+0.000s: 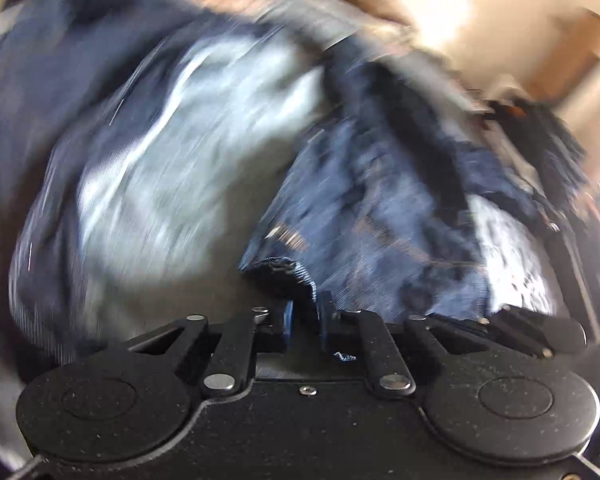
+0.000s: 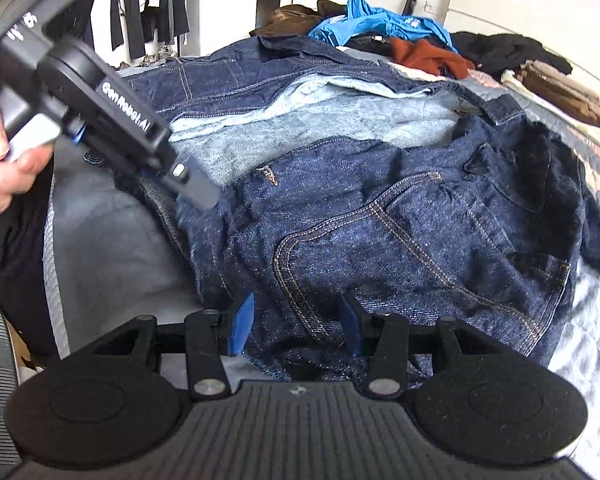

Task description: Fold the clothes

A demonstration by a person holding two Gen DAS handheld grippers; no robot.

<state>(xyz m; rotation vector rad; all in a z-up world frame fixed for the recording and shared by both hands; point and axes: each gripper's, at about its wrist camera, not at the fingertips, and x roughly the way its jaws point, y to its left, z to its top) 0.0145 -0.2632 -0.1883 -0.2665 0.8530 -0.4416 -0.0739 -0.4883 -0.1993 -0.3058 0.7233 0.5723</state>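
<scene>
Bed (image 2: 112, 248) strewn with clothes, dark denim jacket (image 2: 400, 216) spread across its middle. Left gripper (image 1: 305, 314) pinched narrow on jacket hem. Right gripper (image 2: 296, 326) half-wide over denim, clamping nothing.

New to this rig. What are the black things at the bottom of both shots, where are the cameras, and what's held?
No robot: a person holds a handheld gripper in each hand, each with a fisheye camera looking along its fingers. The blurred view is from the left gripper, whose jaws are pinched on an edge of the denim jacket. The sharp view is from the right gripper, jaws apart over the denim, not clearly clamping. It also shows the person's hand holding the left tool. The jacket lies on a bed, other clothes behind.
</scene>
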